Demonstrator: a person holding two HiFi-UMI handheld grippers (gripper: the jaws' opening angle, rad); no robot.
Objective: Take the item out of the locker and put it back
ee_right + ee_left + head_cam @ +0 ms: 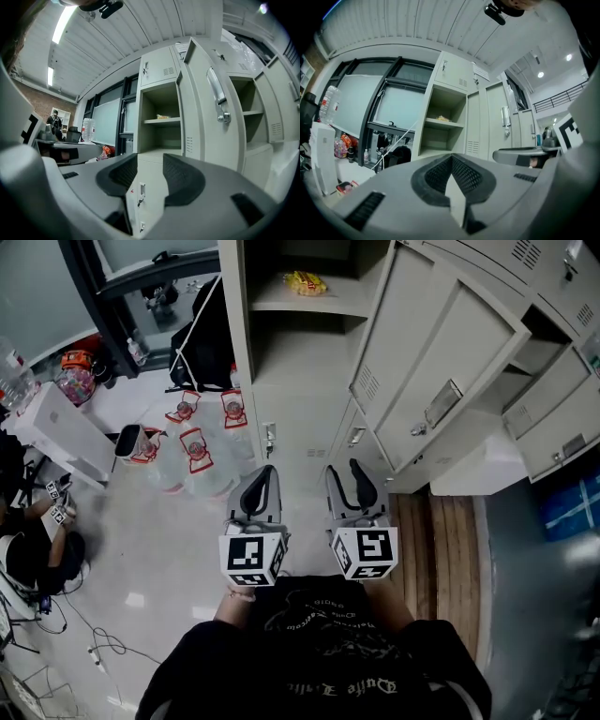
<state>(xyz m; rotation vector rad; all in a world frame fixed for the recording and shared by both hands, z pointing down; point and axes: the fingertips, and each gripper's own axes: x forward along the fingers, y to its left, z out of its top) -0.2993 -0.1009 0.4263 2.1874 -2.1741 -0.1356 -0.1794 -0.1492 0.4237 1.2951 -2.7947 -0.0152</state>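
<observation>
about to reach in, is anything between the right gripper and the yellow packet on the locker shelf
Nothing visible does. The locker door is swung open to the right, and the yellow packet lies on the open shelf, above the right gripper, whose jaws stand apart and empty.

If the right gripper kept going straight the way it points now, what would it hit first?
Probably the closed lower locker door, just below the open compartment; how far off it is cannot be told.

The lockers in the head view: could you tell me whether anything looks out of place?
Nothing looks spilled or damaged. One locker door stands wide open, and a yellow packet lies alone on the open locker's upper shelf.
</observation>
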